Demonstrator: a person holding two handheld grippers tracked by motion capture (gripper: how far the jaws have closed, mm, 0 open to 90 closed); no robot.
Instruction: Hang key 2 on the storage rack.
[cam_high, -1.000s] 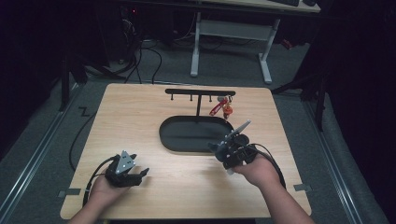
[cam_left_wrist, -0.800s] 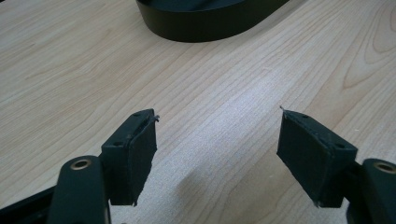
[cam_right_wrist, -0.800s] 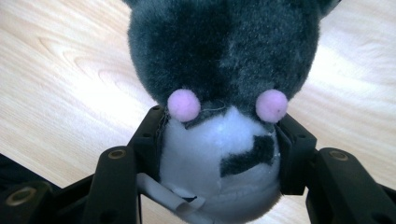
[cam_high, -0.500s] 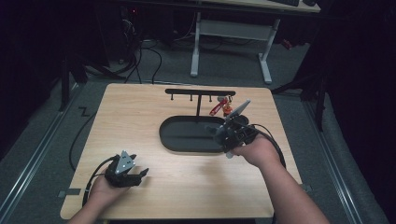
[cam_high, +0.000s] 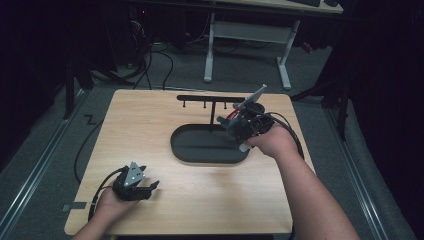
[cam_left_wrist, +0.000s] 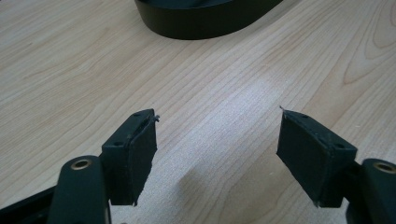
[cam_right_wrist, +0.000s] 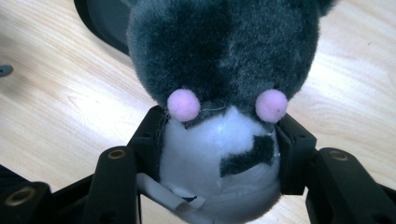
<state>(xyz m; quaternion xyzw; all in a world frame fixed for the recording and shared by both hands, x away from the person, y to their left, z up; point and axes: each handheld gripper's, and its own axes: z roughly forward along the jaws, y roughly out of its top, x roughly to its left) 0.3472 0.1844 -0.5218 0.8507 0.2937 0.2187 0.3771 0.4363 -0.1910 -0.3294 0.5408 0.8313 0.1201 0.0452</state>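
A grey and white plush toy (cam_right_wrist: 219, 56) with two pink pom-pom cheeks sits between the jaws of my right gripper (cam_right_wrist: 219, 135), whose pads press on its white lower part. In the high view the right gripper (cam_high: 245, 124) hangs above the right end of the black oval tray (cam_high: 200, 156), close to the rack, and the toy is a dark lump (cam_high: 234, 126) at its tip. My left gripper (cam_high: 139, 186) rests on the table near the front left. Its jaws stand wide apart (cam_left_wrist: 217, 135) over bare wood with nothing between them.
A black rack (cam_high: 210, 98) with small hooks stands behind the tray, and something red (cam_high: 231, 116) hangs by it near the right gripper. The tray's rim (cam_left_wrist: 205, 21) lies ahead of the left gripper. Cables trail from both grippers. The light wooden table (cam_high: 150, 125) ends close in front.
The right hand has risen and moved toward the back of the table with the plush toy, from the tray's front right rim to above its right end. The left gripper has stayed in place.
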